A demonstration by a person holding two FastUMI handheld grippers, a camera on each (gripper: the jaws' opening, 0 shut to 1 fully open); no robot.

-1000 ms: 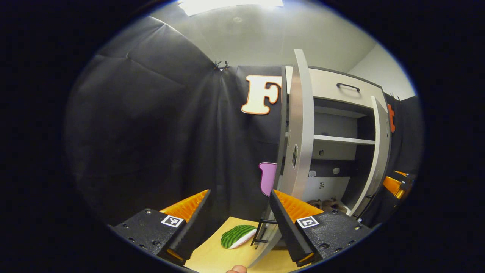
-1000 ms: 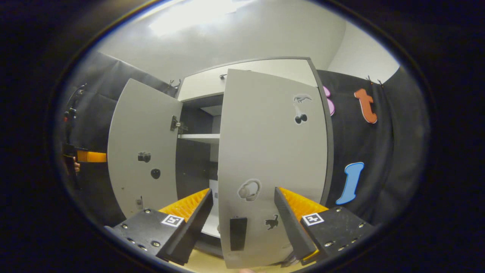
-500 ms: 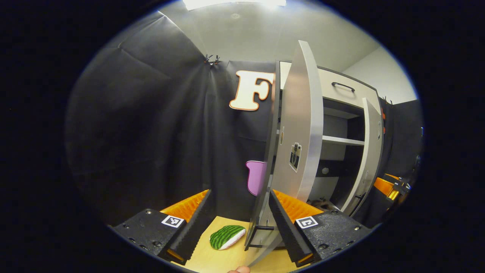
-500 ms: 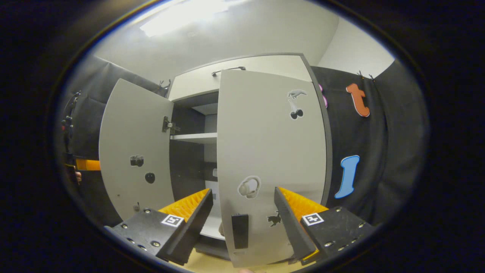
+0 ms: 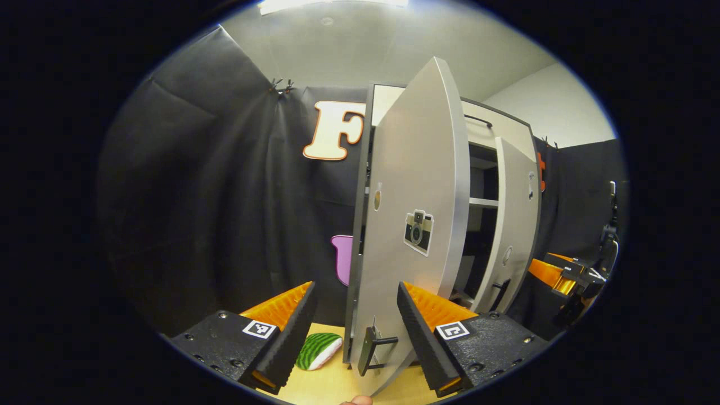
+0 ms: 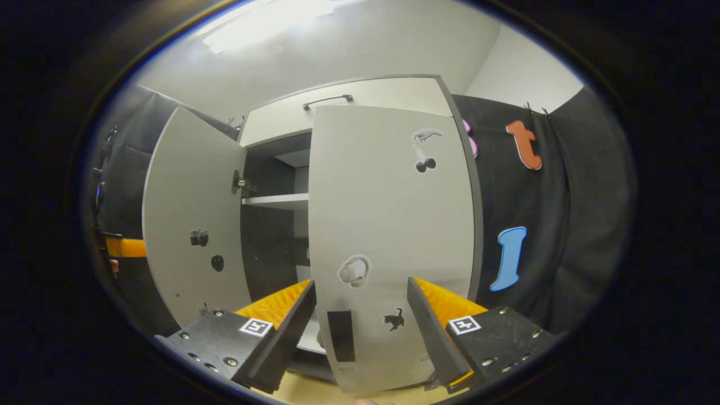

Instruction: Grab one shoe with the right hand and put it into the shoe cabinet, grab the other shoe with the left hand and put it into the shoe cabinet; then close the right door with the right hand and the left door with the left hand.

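Observation:
The shoe cabinet stands ahead with both doors partly open. In the left gripper view, the left door, with a camera sticker, is angled toward me, and its dark handle sits low between my fingers. My left gripper is open; its right finger is close against the door's face. In the right gripper view, the right door is nearly shut and its handle lies between the open fingers of my right gripper. The inside is dark below a shelf.
A watermelon-patterned piece lies on the wooden floor left of the cabinet. The right door and the other gripper show far right in the left gripper view. The left door and other gripper show left in the right gripper view.
The left door has swung from edge-on to showing its face, closing over the opening. The right door has moved a little further toward shut. Both grippers stayed open.

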